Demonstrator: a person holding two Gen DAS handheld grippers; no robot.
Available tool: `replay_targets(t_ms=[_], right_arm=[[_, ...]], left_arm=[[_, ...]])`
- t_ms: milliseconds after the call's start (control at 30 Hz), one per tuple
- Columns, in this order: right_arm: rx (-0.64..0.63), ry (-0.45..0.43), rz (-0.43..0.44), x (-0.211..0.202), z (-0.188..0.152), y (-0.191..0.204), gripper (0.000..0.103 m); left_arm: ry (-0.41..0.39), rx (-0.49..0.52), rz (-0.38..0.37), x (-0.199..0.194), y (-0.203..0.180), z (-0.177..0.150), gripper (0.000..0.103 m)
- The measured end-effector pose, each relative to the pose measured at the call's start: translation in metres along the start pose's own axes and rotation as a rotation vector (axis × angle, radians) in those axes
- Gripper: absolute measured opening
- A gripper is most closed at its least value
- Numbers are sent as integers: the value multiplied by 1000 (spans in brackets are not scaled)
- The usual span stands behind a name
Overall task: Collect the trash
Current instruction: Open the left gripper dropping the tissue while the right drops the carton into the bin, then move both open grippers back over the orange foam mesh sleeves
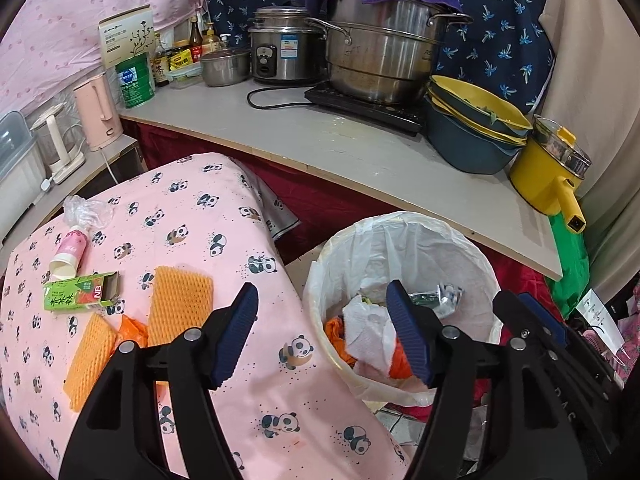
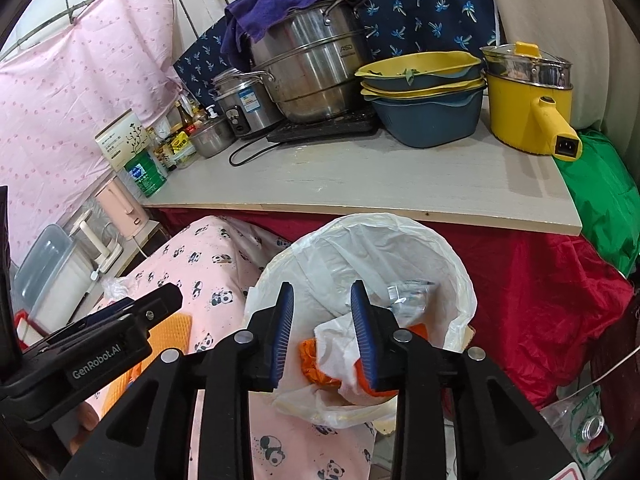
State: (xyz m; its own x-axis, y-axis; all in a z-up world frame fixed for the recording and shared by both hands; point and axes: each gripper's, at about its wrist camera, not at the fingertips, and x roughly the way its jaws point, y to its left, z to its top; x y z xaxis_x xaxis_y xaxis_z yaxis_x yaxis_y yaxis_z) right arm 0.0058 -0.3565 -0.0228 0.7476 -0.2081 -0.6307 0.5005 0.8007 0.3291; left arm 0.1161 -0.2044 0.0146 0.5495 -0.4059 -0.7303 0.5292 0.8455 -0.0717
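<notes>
A bin lined with a white bag point(image 1: 420, 240) point(image 2: 384, 248) stands beside the pink panda-print surface point(image 1: 224, 240) and holds white tissue point(image 1: 368, 332), orange scraps and foil. On the surface lie a green carton point(image 1: 80, 292), a pink tube point(image 1: 70, 250), a clear plastic bag point(image 1: 86, 210) and two orange foam nets point(image 1: 178, 304). My left gripper point(image 1: 320, 336) is open and empty, straddling the surface edge and the bin rim. My right gripper point(image 2: 322, 336) is open and empty over the bin, and it shows at the right of the left wrist view point(image 1: 532, 320).
A grey counter point(image 1: 360, 152) behind carries steel pots point(image 1: 380, 52), stacked blue-yellow basins point(image 1: 472, 128), a yellow electric pot point(image 1: 548, 172), a green tin and bottles. Red cloth point(image 2: 540, 292) hangs under the counter. A pink kettle point(image 1: 98, 116) stands left.
</notes>
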Motion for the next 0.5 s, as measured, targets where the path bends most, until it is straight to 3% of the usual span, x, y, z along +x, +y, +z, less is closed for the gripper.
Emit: replay_targets(t_ms=[500], right_arm=[[-92,-1,43,-15,-9,56,31]], left_arm=[[-21,-93,48,-27,57,-15,68]])
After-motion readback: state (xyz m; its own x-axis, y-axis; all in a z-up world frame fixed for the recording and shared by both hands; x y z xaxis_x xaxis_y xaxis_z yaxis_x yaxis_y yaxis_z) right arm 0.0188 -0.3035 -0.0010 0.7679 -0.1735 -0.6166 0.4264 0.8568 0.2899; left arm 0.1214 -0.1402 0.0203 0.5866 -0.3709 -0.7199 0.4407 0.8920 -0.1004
